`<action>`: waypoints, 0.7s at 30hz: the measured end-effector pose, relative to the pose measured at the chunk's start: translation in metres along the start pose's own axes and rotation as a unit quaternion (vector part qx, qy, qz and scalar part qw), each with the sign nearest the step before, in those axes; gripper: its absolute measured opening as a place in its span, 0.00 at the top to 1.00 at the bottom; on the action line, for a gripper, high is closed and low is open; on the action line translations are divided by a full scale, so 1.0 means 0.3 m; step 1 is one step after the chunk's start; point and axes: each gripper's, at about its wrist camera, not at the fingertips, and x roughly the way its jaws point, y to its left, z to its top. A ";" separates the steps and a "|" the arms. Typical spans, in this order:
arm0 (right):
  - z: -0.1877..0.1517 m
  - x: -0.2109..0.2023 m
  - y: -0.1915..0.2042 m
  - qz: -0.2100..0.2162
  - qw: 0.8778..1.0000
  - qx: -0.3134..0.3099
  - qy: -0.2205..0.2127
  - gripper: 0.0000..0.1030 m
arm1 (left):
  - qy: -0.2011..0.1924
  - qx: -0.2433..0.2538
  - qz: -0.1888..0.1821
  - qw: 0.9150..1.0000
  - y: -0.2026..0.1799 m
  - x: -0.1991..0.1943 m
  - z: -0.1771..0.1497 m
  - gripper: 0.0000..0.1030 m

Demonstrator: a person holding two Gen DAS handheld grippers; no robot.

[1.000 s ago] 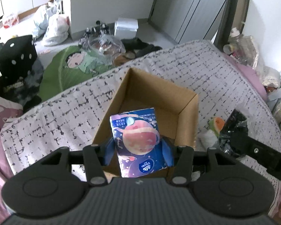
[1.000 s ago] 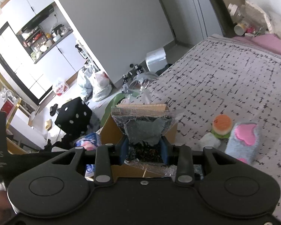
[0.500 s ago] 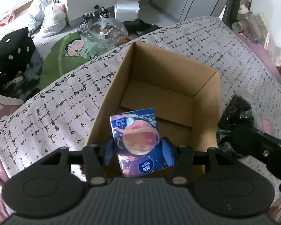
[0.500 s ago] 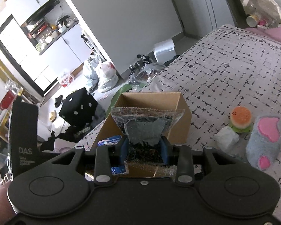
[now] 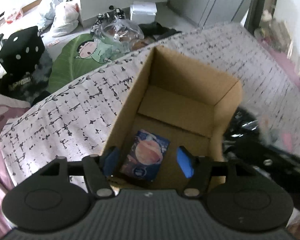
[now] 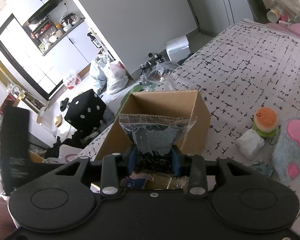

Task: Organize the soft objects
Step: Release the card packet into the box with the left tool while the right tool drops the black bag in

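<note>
Tissue pack point(image 5: 147, 156) lying loose on floor of cardboard box point(image 5: 228, 98), near corner. Light, squashy, slick wrapper; best pinched across its short sides. Left gripper point(image 5: 148, 160) above it, jaws opening, pads clear. Right gripper point(image 6: 154, 159) clamped narrow on clear bag of dark bits point(image 6: 156, 132), crinkly, limp, hanging over box rim.

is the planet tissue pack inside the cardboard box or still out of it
Inside. The tissue pack lies on the floor of the cardboard box, between the left gripper's opening jaws, and the blue pads stand clear of it.
</note>
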 end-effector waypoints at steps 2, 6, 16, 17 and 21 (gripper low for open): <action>0.001 0.007 0.003 0.002 1.000 0.000 0.001 0.65 | -0.007 -0.012 -0.007 1.000 0.015 -0.034 0.003 0.37; -0.004 0.023 0.022 0.006 1.000 -0.007 0.006 0.65 | -0.030 -0.019 -0.003 0.999 0.030 -0.101 0.012 0.32; -0.044 0.089 0.126 -0.026 0.995 -0.093 0.017 0.64 | -0.048 -0.045 0.014 0.998 0.090 -0.173 0.018 0.31; -0.051 0.098 0.136 -0.026 0.994 -0.101 0.021 0.64 | -0.049 -0.048 0.014 0.998 0.095 -0.179 0.018 0.31; -0.077 0.141 0.146 -0.035 0.992 -0.115 0.048 0.64 | -0.055 -0.050 0.021 0.997 0.113 -0.205 0.011 0.31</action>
